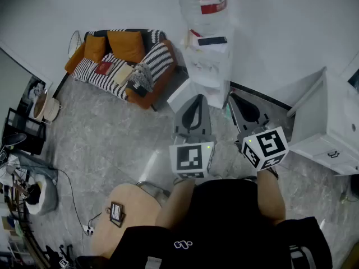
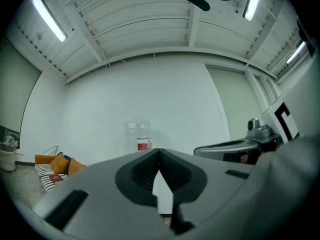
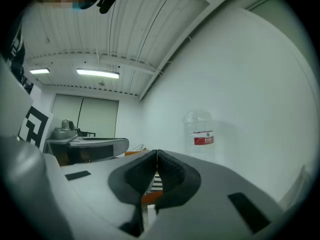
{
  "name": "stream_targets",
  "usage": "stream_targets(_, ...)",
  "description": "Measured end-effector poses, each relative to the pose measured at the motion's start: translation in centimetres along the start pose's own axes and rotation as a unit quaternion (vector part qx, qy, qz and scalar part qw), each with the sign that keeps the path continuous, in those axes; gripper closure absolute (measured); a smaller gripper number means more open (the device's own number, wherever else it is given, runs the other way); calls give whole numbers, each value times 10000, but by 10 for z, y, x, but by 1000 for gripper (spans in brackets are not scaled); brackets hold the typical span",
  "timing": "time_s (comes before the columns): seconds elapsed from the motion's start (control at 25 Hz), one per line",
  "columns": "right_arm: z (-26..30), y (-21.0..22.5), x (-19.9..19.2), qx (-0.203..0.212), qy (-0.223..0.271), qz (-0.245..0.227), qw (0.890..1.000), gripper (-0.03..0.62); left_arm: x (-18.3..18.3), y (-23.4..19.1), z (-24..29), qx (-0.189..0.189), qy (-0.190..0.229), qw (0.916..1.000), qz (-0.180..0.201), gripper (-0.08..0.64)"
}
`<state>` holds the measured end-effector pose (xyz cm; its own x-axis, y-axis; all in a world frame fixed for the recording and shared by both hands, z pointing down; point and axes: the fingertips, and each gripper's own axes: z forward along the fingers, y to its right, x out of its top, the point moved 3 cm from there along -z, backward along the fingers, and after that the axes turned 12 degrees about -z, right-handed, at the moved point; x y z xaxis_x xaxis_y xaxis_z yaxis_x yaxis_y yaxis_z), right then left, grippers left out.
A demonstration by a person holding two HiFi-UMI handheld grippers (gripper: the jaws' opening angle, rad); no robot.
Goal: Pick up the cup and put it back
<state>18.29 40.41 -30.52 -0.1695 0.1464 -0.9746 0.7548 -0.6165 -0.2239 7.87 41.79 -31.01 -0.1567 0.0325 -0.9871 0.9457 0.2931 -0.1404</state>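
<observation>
Claws raised side by side at waist height, a person in a dark top faces a corner of a bare white room. The left claw [image 1: 196,100] and the right claw [image 1: 234,98] both point ahead, each with its pads pressed together on nothing. This looks like a carrying or ready pose rather than a reach, since nothing lies within range of either tip. The cup named in the task shows in none of the views, so the pickup appears not to have begun; where it stands cannot be told. Below and to the person's left is a round wooden surface [image 1: 134,198] holding only a small dark flat object [image 1: 116,213], too small to identify. A grey marbled floor [image 1: 112,133] runs forward to a white water dispenser [image 1: 208,66], topped by a clear bottle with a red label [image 1: 203,1]. The dispenser is directly in line with both claws and is probably where the person is headed. A white cabinet [image 1: 331,130] stands to the right. A striped sofa with orange cushions [image 1: 120,60] sits against the far wall on the left, under strip lights.
</observation>
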Motion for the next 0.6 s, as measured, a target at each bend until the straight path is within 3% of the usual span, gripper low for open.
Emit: stream_targets(0.6, 2, 4, 0, -119, 54, 144, 9998, 581, 0, -11, -2, 123, -14, 9999, -26, 546)
